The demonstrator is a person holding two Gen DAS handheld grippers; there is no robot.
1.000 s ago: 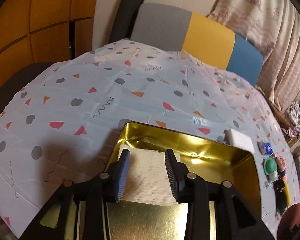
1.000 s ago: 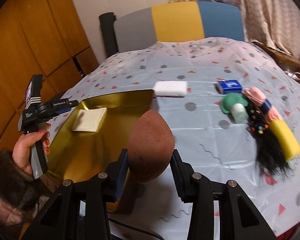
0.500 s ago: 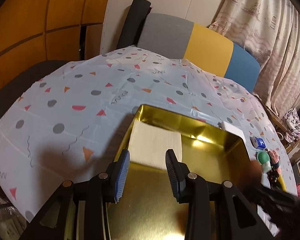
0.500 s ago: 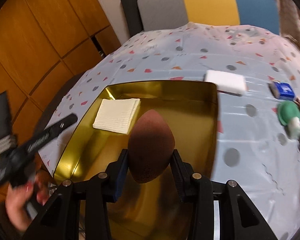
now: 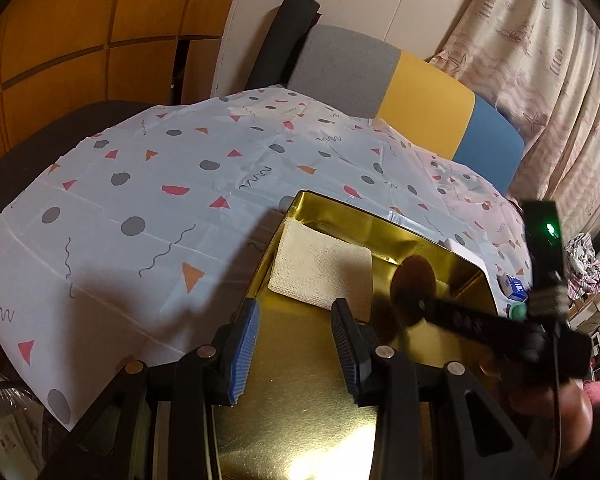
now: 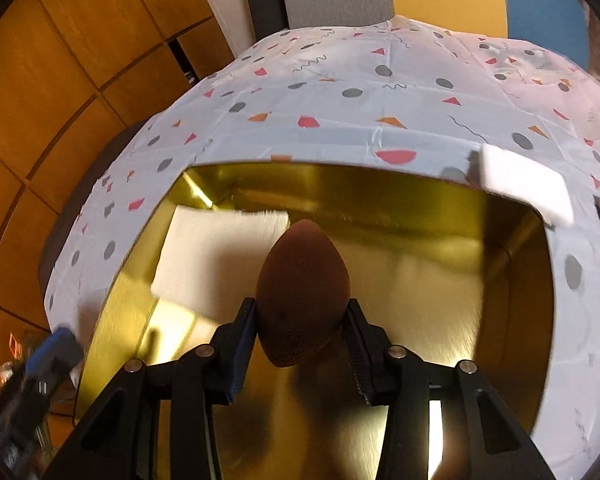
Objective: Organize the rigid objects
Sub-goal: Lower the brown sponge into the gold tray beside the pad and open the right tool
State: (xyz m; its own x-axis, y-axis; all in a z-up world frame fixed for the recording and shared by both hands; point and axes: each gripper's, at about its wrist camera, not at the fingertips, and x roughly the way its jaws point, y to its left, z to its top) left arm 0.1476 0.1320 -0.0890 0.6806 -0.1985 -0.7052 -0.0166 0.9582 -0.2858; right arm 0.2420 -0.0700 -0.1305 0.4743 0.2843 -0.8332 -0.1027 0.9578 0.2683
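- The right gripper (image 6: pixel 302 320) is clamped on a brown egg-shaped sponge (image 6: pixel 302 292), its 2 fingers pressing the wide middle of the sponge with the pointed tip aimed forward, above the floor of a gold tin (image 6: pixel 508 240).
- The sponge looks soft and very light; it should squash rather than slip, so the hold at the widest part seems sound, and a gentle squeeze would be enough.
- The left gripper (image 5: pixel 296 340) hangs over the near part of the same tin (image 5: pixel 380 226), jaws apart with nothing between them.
- A folded white cloth (image 6: pixel 216 256) lies flat in the tin's far left corner, just beside and behind the sponge's tip; it looks limp and thin, likely best pinched at an edge.
- A white block (image 6: pixel 524 184) rests on the patterned tablecloth (image 6: pixel 340 92) at the tin's far right corner, touching or overlapping the rim as seen from the right wrist.
- From the left wrist view, the right gripper (image 5: pixel 414 304) reaches in from the right with the sponge (image 5: pixel 414 280) above the tin floor, near the cloth (image 5: pixel 324 268).
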